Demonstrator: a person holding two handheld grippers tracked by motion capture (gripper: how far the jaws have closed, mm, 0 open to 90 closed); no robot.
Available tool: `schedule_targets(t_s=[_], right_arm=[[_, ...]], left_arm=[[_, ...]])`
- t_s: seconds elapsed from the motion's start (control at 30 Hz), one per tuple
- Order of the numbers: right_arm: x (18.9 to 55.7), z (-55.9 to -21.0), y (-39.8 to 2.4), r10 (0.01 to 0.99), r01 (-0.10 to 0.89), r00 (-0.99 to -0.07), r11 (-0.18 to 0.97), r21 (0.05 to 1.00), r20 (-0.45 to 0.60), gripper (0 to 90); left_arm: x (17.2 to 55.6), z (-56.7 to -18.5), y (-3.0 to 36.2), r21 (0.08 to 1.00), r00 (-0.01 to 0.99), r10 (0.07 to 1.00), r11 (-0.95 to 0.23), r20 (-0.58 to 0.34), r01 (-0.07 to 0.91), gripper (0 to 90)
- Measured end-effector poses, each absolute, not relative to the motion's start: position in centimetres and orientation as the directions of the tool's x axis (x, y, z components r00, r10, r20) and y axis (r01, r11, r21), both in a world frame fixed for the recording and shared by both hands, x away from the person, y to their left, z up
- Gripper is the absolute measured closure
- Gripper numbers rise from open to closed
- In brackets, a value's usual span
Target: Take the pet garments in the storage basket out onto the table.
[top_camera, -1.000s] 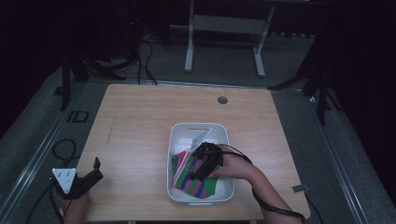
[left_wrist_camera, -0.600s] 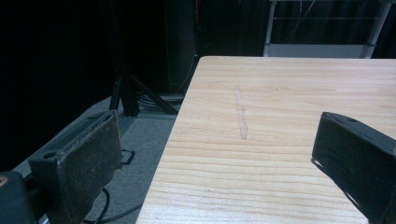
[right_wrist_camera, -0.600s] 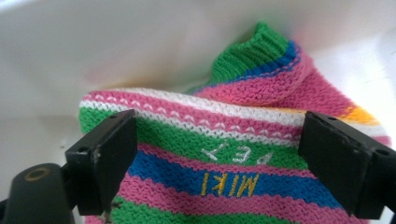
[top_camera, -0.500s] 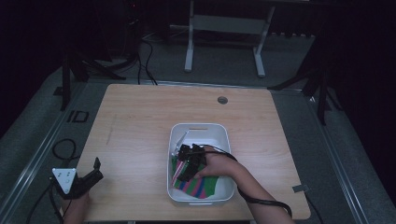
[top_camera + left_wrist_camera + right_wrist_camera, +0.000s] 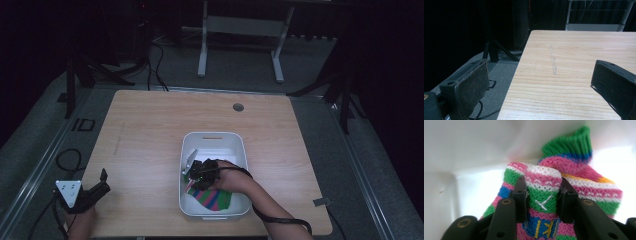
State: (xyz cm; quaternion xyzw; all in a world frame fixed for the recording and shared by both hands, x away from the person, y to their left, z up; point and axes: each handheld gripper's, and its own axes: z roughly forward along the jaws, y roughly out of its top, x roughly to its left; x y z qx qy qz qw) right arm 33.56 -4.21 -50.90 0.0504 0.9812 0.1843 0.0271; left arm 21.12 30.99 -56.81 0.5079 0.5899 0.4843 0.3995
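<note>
Right gripper (image 5: 543, 195) down inside the white rectangular plastic tub (image 5: 239, 141), jaws clamped on a fold of the multicoloured striped knitted sock (image 5: 544, 195) lying toward the tub's near end. Tub resting on the light wooden surface (image 5: 150, 130), near its middle. Left gripper (image 5: 102, 181) well apart from the tub, at the surface's near left corner, jaws spread wide and holding nothing.

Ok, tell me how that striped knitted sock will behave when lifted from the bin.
The knitted sock is bunched into a fold between the right gripper jaws, so it will probably droop limply. Thin knit suggests it is light. The textured yarn likely resists slipping against the white bin.
</note>
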Motion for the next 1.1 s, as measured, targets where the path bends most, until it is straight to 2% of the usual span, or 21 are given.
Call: schedule_targets(t_s=[0.37,1.1], right_arm=[[33.4,-46.4,-8.4,0.169,0.126,-0.985,0.834,0.538,-0.031,68.3],[33.3,-37.0,-13.9,0.288,0.128,-0.954,0.651,0.749,-0.087,68.2]], left_arm=[[21.1,-56.8,30.9,0.977,-0.170,0.985,0.013,0.023,0.213,2.0],[21.1,-56.8,31.0,0.976,-0.175,0.984,0.015,0.023,0.216,2.0]])
